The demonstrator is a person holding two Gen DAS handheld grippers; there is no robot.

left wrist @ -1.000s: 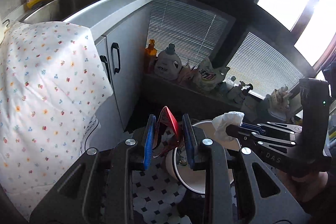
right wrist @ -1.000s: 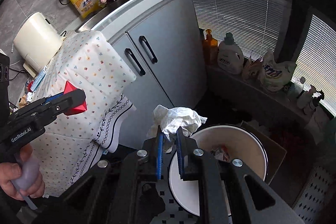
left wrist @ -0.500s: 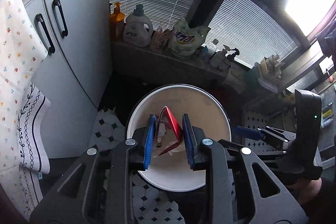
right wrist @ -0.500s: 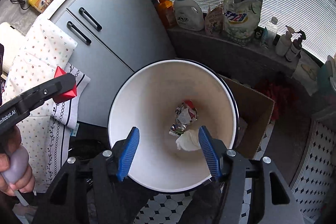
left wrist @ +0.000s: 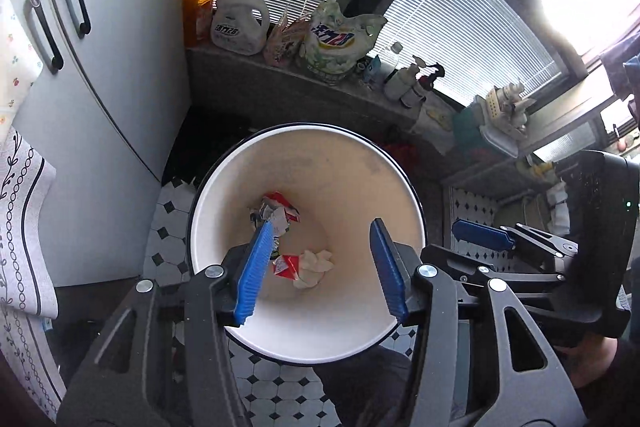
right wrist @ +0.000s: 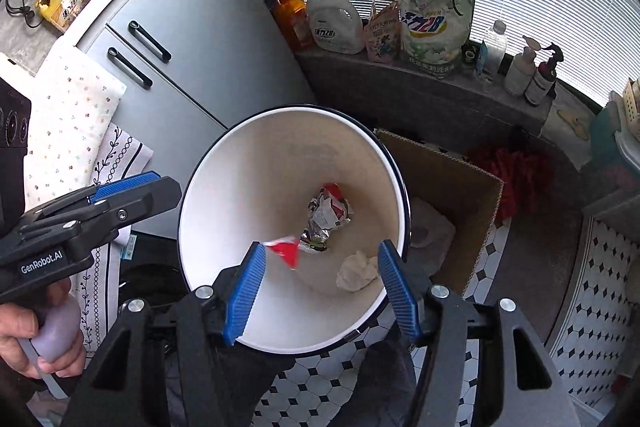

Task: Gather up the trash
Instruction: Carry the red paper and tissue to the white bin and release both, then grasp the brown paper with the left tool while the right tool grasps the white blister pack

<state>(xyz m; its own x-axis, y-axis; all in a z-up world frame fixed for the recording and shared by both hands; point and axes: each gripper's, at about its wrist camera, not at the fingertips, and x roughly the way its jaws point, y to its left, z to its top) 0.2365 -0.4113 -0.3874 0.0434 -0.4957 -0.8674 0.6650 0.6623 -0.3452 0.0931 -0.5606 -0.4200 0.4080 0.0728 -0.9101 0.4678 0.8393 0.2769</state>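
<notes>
**Both tongs spread over the bin**

Left tongs (left wrist: pixel 316 263) just opened, right tongs (right wrist: pixel 322 291) spread — nothing between either. In the bin (right wrist: pixel 224 195) lie a red wrapper (right wrist: pixel 286 251), foil (right wrist: pixel 326 215) and tissue (right wrist: pixel 356 271). Beyond: cardboard box (right wrist: pixel 452 187), cabinet (right wrist: pixel 208 39), ledge bottles (right wrist: pixel 334 23).

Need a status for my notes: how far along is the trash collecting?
Done: a tissue, a red wrapper and a crumpled foil wrapper are inside the white bin. In hand: nothing; the left gripper and right gripper have just been opening above the bin, nothing between their fingers. Left: whether more trash waits elsewhere, these views do not show.
</notes>
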